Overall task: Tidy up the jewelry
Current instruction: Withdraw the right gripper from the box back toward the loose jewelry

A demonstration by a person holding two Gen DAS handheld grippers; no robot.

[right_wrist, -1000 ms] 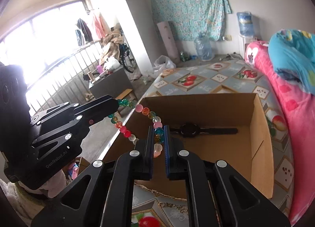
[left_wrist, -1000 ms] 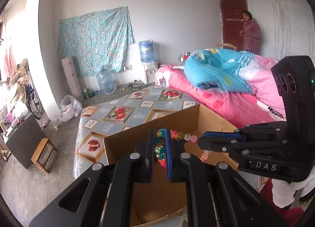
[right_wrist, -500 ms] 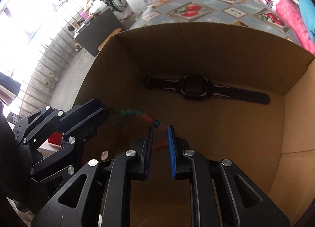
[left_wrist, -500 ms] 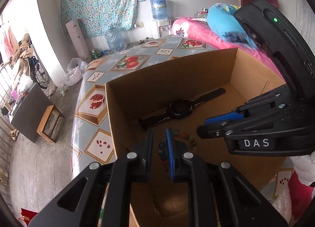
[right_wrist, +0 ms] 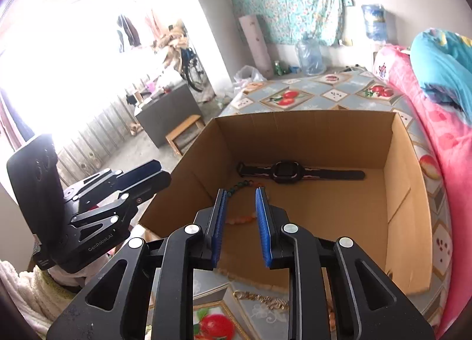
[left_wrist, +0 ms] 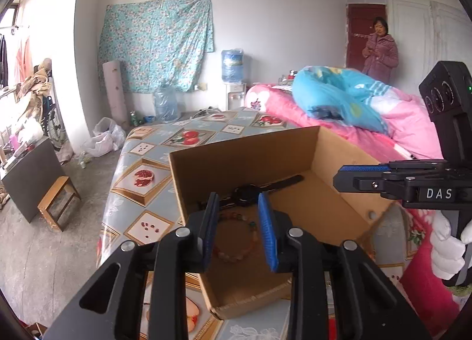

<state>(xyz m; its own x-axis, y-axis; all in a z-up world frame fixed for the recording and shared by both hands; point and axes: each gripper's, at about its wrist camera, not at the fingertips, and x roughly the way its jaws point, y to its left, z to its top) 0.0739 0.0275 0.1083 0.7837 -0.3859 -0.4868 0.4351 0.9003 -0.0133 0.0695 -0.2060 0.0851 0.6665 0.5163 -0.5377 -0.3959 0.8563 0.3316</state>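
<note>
Left gripper (left_wrist: 238,226) sits low over the near rim of the cardboard box (left_wrist: 244,151), jaws opening and nothing pinched between them — the beaded bracelet (left_wrist: 236,239) lies loose on the box floor right below, a ring of orange, pink and green beads. From the right wrist view the right gripper (right_wrist: 241,220) is released too, blue pads apart with only air between, and the bracelet (right_wrist: 242,201) shows as a curved strand running from teal beads at the far end to pale orange ones nearer. Just beyond it, a black wristwatch (right_wrist: 284,173) stretches flat along the far wall, close to the beads. The rest of the box floor is bare toward the right wall — room to move there. Outside the near wall, a gold chain (right_wrist: 261,298) rests on the fruit-print tablecloth (right_wrist: 295,95). Pink bedding (left_wrist: 339,121) crowds the right side; a person (left_wrist: 380,47) stands far back by the door.
</note>
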